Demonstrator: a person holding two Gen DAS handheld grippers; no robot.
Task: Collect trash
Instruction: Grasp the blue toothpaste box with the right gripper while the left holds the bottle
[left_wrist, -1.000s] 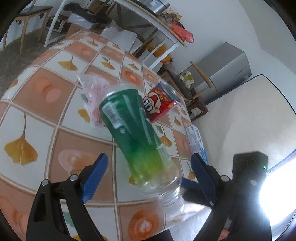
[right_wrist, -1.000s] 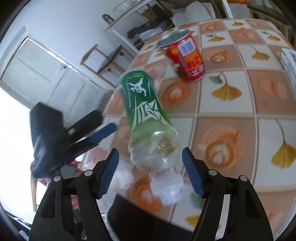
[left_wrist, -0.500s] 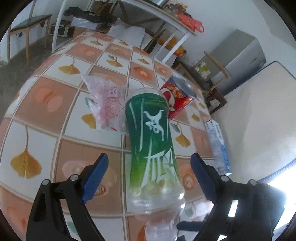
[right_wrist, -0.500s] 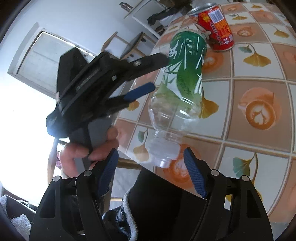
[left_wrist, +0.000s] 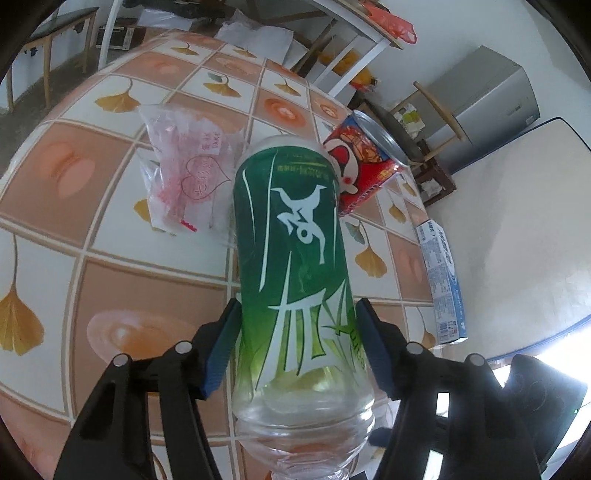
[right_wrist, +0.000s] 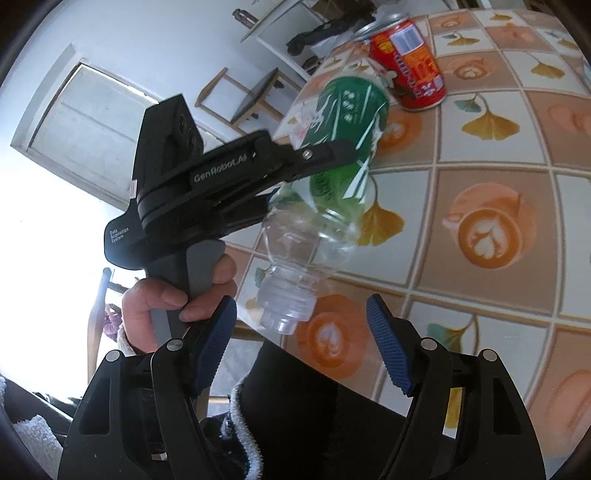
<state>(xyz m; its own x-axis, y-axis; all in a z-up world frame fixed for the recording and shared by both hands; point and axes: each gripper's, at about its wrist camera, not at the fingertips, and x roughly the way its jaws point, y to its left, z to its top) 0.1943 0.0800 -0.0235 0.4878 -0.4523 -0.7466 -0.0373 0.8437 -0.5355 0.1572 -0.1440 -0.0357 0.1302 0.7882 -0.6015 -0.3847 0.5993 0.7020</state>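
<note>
The left gripper (left_wrist: 295, 343) has just been closing its jaws, and its blue ribbed pads (left_wrist: 223, 350) now press against both sides of the green-labelled plastic bottle (left_wrist: 295, 280); the bottle lies between them with its clear neck end toward the camera and its base pointing away over the table (left_wrist: 48, 173). In the right wrist view the same bottle (right_wrist: 332, 173) hangs tilted above the table edge, neck lowest, with the left gripper's black finger across its label; a hand (right_wrist: 173, 295) wraps the gripper's grey handle. The right gripper (right_wrist: 301, 343) stands with its jaws apart and nothing between the pads; the bottle's neck sits just beyond them.

From left to right in the left wrist view: a crinkled clear plastic bag (left_wrist: 188, 166) with pink print lies flat on the table, partly behind the bottle; the bottle's label is glossy green with white brush marks, its shoulder ribbed and transparent; a red drink can (left_wrist: 365, 162) with a silver rim lies behind it, its lower part hidden; a long blue-and-white carton (left_wrist: 441, 280) rests near the table's right edge. The tablecloth is smooth, with orange and white squares and ginkgo leaves; the bottle's mouth is cut off at the bottom of the left wrist view, and whether it has a cap I cannot tell.
</note>
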